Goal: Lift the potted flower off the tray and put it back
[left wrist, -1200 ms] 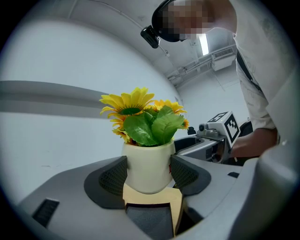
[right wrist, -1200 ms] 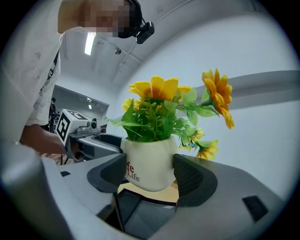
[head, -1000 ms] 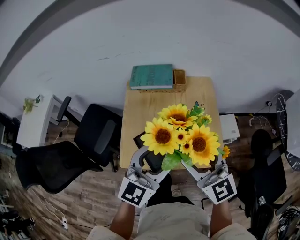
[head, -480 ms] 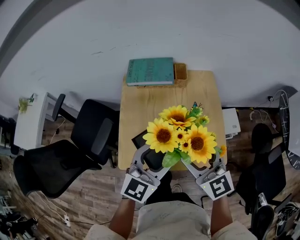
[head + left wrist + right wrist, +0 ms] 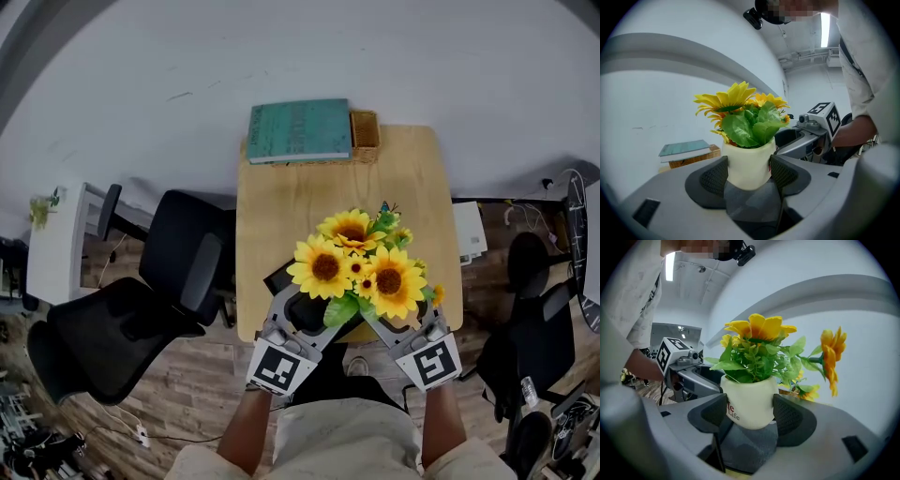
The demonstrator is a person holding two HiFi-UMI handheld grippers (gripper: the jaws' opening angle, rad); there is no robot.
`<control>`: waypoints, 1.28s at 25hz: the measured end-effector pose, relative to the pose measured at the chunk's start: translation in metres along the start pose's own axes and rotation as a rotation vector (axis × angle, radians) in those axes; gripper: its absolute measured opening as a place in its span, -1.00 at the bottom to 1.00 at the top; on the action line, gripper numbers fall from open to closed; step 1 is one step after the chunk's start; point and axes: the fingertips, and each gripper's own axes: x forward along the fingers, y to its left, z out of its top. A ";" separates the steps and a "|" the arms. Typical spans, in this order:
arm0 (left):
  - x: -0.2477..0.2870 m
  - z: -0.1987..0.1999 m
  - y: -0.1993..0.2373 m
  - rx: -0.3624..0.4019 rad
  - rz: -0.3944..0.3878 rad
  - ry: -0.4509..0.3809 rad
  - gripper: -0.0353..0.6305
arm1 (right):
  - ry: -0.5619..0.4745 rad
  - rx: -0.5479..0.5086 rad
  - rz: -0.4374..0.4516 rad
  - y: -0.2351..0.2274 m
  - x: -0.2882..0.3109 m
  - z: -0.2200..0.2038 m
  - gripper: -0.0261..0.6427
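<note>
The potted flower is a white pot (image 5: 747, 164) of yellow sunflowers (image 5: 361, 272), held over the black tray (image 5: 281, 279) at the near edge of the wooden table (image 5: 281, 202). My left gripper (image 5: 749, 176) is shut on the pot from the left, its mesh pads (image 5: 715, 176) pressed against the wall. My right gripper (image 5: 751, 413) is shut on the same pot (image 5: 750, 404) from the right. In the head view the blooms hide the pot and the tips of the left gripper (image 5: 305, 319) and right gripper (image 5: 398, 326). I cannot tell whether the pot touches the tray.
A teal book (image 5: 300, 131) lies on a wicker basket (image 5: 364, 131) at the table's far edge. A black office chair (image 5: 141, 309) stands left of the table. Dark gear and cables (image 5: 534, 309) sit on the wooden floor at the right.
The bouquet now looks smaller and lower, nearer the tray, while the table looks larger. Both grippers have stayed shut on the pot.
</note>
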 end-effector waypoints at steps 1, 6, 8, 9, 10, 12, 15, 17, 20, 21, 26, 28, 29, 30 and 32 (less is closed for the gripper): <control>0.003 -0.004 0.002 0.006 -0.004 0.008 -0.04 | 0.008 0.004 -0.002 -0.001 0.003 -0.004 0.05; 0.016 -0.022 0.007 0.043 -0.028 0.042 -0.04 | 0.046 0.038 -0.015 -0.004 0.016 -0.025 0.05; 0.023 -0.031 0.010 0.046 -0.040 0.061 -0.04 | 0.067 0.052 -0.019 -0.007 0.022 -0.035 0.05; 0.027 -0.036 0.011 0.045 -0.044 0.073 -0.04 | 0.080 0.059 -0.021 -0.009 0.025 -0.040 0.05; 0.031 -0.040 0.012 0.045 -0.047 0.084 -0.04 | 0.091 0.064 -0.022 -0.011 0.028 -0.045 0.04; 0.037 -0.049 0.014 0.049 -0.052 0.106 -0.04 | 0.108 0.068 -0.028 -0.014 0.032 -0.053 0.04; 0.045 -0.062 0.016 0.039 -0.067 0.140 -0.04 | 0.109 0.071 -0.044 -0.019 0.040 -0.062 0.04; 0.051 -0.072 0.017 0.028 -0.077 0.163 -0.04 | 0.128 0.072 -0.049 -0.021 0.044 -0.070 0.04; 0.057 -0.081 0.018 0.017 -0.087 0.189 -0.05 | 0.158 0.083 -0.048 -0.023 0.048 -0.081 0.04; 0.059 -0.084 0.019 0.013 -0.091 0.194 -0.05 | 0.165 0.087 -0.047 -0.024 0.050 -0.083 0.04; 0.067 -0.093 0.019 -0.003 -0.110 0.216 -0.05 | 0.190 0.100 -0.054 -0.028 0.053 -0.092 0.03; 0.069 -0.099 0.021 -0.002 -0.112 0.238 -0.05 | 0.200 0.096 -0.055 -0.030 0.055 -0.095 0.03; 0.070 -0.101 0.021 -0.002 -0.112 0.248 -0.05 | 0.205 0.093 -0.055 -0.031 0.056 -0.097 0.03; 0.071 -0.103 0.021 -0.002 -0.111 0.254 -0.05 | 0.208 0.091 -0.054 -0.031 0.057 -0.098 0.03; 0.073 -0.105 0.022 -0.004 -0.109 0.262 -0.05 | 0.213 0.092 -0.053 -0.032 0.059 -0.101 0.03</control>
